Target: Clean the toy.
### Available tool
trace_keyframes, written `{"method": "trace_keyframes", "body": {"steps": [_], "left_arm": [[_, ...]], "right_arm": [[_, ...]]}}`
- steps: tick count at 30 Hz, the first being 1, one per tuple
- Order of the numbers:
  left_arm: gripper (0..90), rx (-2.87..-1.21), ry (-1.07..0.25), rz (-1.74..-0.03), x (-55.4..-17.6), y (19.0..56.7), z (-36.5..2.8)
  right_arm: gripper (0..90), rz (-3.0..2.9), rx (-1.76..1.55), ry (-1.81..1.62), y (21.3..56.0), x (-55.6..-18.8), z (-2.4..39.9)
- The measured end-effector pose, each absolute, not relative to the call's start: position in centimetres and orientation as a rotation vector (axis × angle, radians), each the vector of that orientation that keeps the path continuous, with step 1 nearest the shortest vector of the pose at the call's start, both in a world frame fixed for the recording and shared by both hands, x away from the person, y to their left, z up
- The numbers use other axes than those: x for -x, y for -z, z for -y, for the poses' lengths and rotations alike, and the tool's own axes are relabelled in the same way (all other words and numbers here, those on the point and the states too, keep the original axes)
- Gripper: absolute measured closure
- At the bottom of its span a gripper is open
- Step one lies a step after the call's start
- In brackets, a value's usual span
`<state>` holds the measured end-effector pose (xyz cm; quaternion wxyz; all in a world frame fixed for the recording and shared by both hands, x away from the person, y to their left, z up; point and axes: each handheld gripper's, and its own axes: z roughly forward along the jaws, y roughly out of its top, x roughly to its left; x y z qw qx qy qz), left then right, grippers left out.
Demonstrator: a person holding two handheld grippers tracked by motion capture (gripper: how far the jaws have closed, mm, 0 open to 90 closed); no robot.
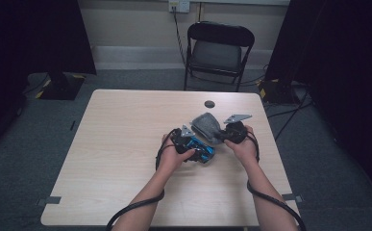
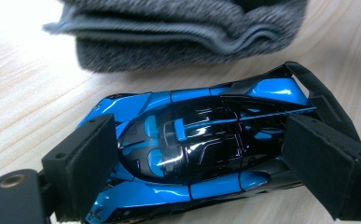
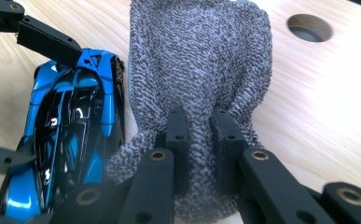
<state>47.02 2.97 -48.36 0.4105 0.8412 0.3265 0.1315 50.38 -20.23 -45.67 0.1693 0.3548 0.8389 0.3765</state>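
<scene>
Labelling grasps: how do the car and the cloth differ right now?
The car is glossy blue-black and rigid; the cloth is grey, fuzzy and bunched. The left gripper spans the car end to end; the right gripper pinches a cloth fold. Both lie on the table.

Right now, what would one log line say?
left tool: around blue toy car | right tool: pinching grey cloth | cloth beside car

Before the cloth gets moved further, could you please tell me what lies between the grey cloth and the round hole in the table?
Nothing: in the right gripper view, bare wood separates the grey cloth from the round hole.
</scene>
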Motion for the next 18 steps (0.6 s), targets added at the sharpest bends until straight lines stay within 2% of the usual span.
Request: {"method": "trace_keyframes", "body": {"steps": [18], "left_arm": [[10.7, -2.113, -0.336, -0.820, -47.0, 48.4, -3.0]], "right_arm": [[78.6, -2.455, -0.949, -1.041, 48.5, -51.2, 17.3]]}}
